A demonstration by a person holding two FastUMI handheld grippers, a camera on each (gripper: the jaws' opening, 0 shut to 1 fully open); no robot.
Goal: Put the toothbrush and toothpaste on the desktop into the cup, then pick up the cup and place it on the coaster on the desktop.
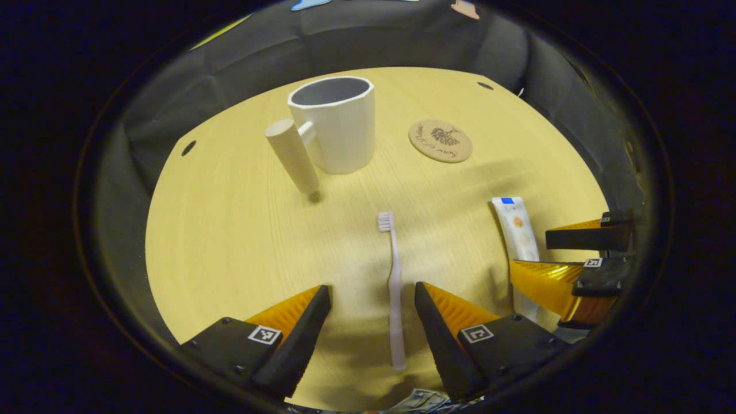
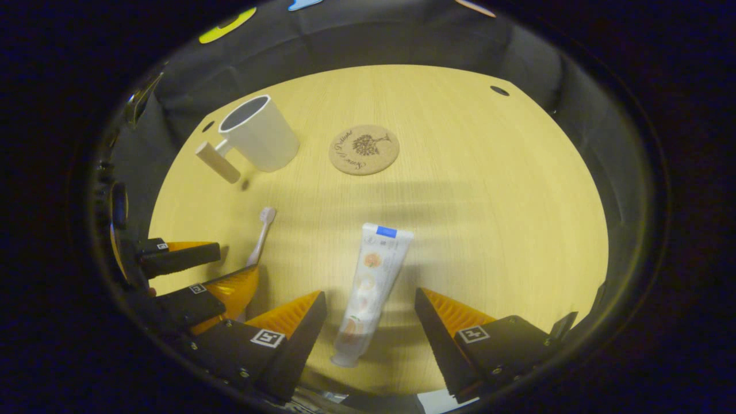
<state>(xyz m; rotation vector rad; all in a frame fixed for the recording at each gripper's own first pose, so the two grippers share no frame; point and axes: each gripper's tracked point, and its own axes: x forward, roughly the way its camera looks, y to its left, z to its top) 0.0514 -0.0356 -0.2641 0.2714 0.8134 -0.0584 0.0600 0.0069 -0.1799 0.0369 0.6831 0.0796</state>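
Left gripper (image 1: 372, 299) hangs spread wide at bottom centre of the left gripper view, the pale pink toothbrush (image 1: 394, 287) lying on the light wooden desktop (image 1: 230, 230) between its fingers, untouched. Right gripper (image 2: 371, 305) likewise gapes around the white toothpaste tube (image 2: 371, 287). Upper left stands the white faceted cup (image 2: 259, 135); the round cork coaster (image 2: 363, 149) lies beside it. At right in the left gripper view, a finger hides the tube's lower end.

recording booth, staged washroom set

i see a round pale wood desktop (image 1: 230, 241) walled by black cloth (image 1: 368, 40), with only cup (image 1: 339, 123), toothbrush (image 1: 394, 276) and toothpaste (image 2: 371, 282) props.
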